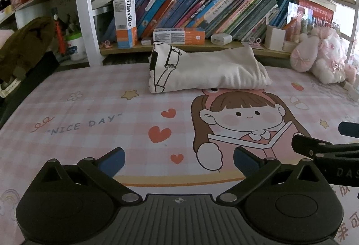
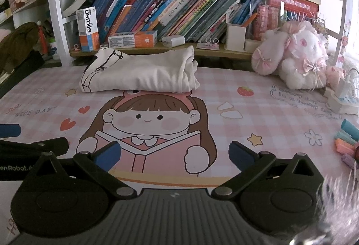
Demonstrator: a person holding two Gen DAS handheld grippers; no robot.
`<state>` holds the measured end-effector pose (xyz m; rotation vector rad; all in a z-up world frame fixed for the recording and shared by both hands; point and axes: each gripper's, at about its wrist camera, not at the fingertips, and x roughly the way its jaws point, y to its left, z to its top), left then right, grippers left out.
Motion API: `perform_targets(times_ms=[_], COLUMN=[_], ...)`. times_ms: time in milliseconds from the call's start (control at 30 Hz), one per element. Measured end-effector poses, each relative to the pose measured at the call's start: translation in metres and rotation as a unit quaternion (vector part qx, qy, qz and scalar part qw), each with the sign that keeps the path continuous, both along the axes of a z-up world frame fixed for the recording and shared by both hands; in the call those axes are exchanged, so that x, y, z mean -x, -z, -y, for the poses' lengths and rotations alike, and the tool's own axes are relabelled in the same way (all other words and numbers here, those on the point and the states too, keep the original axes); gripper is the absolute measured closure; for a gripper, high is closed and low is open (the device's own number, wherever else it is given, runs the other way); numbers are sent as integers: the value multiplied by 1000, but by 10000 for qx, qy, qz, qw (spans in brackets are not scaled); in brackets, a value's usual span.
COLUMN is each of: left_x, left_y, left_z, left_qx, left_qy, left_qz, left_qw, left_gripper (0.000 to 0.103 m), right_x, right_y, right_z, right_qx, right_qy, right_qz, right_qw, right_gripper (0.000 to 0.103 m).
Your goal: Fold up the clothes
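Note:
A cream garment with a black line print [image 1: 206, 69] [image 2: 141, 72] lies folded into a compact bundle at the far side of the table, just in front of the bookshelf. My left gripper [image 1: 179, 160] stands open near the table's front edge, well short of the bundle, with nothing between its blue pads [image 1: 112, 160]. My right gripper [image 2: 174, 155] is open too, beside the left one and equally far from the garment. The right gripper's black finger [image 1: 314, 146] shows at the right edge of the left wrist view.
A pink checked mat [image 1: 89, 114] with a cartoon girl covers the table. A bookshelf [image 1: 202, 9] with leaning books and boxes stands behind. A pink plush toy [image 2: 296, 54] sits at the back right, a power strip [image 2: 341, 101] and coloured markers [image 2: 346, 139] at the right, dark items [image 1: 22, 47] at the left.

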<state>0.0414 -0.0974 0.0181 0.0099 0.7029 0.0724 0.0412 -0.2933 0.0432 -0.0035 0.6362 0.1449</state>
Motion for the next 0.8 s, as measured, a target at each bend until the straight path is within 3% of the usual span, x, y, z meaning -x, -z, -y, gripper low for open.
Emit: perform_targets(times_ms=[800], left_x=[-3], left_y=[6], left_z=[0], left_qx=[-168], left_qy=[-101], left_qz=[-135], left_qw=[9997], left_gripper=[0], right_x=[-2], right_y=[2], right_z=[1], right_qx=[-42], right_qy=[18], right_qz=[-77], right_qw=[10000], right_gripper=[0])
